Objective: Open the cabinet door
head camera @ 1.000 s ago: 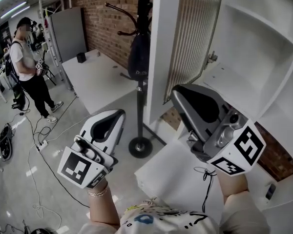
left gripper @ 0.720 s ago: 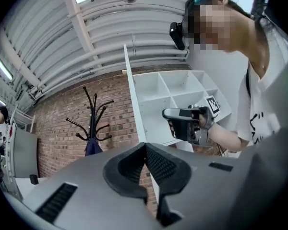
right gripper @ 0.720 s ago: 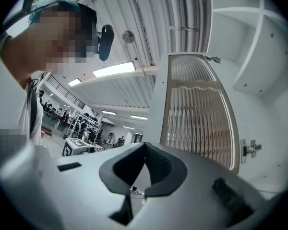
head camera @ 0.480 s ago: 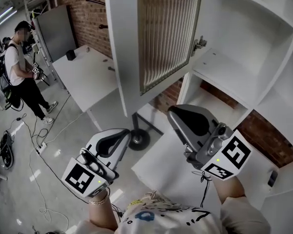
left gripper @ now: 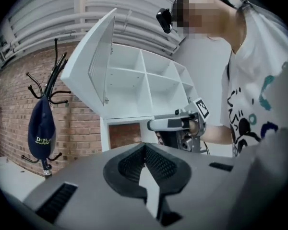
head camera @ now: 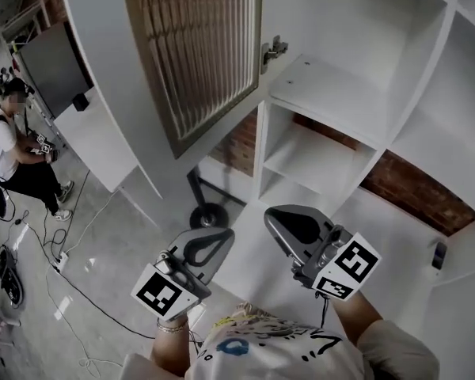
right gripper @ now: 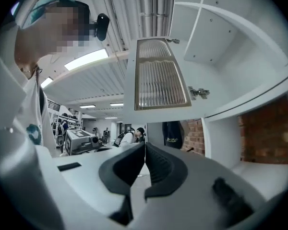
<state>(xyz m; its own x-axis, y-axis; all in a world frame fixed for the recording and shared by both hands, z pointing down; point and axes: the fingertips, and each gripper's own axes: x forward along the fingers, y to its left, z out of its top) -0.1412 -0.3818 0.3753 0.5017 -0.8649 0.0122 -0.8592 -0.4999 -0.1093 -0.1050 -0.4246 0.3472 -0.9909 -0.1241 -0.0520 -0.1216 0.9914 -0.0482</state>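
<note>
The white cabinet door (head camera: 194, 54), with its ribbed glass panel, stands swung wide open to the upper left on a metal hinge (head camera: 274, 51). Beside it the white cabinet (head camera: 340, 93) shows open, bare shelves. Both grippers hang low near my body, well below the door and touching nothing. My left gripper (head camera: 218, 237) is shut and holds nothing, and so is my right gripper (head camera: 272, 217). In the left gripper view the shut jaws (left gripper: 145, 145) point toward the door (left gripper: 93, 66) and the right gripper (left gripper: 175, 123). In the right gripper view the jaws (right gripper: 145, 145) sit under the door (right gripper: 161, 78).
A person (head camera: 16, 149) stands at the far left by cables (head camera: 32, 244) on the floor. A coat stand's base (head camera: 207, 212) sits below the door; its dark bag (left gripper: 41, 133) hangs against the brick wall. A small dark object (head camera: 438, 253) lies at right.
Both grippers have dropped down and drawn in toward my body, away from the door. The door now fills the upper left of the head view, which has turned toward the open shelves.
</note>
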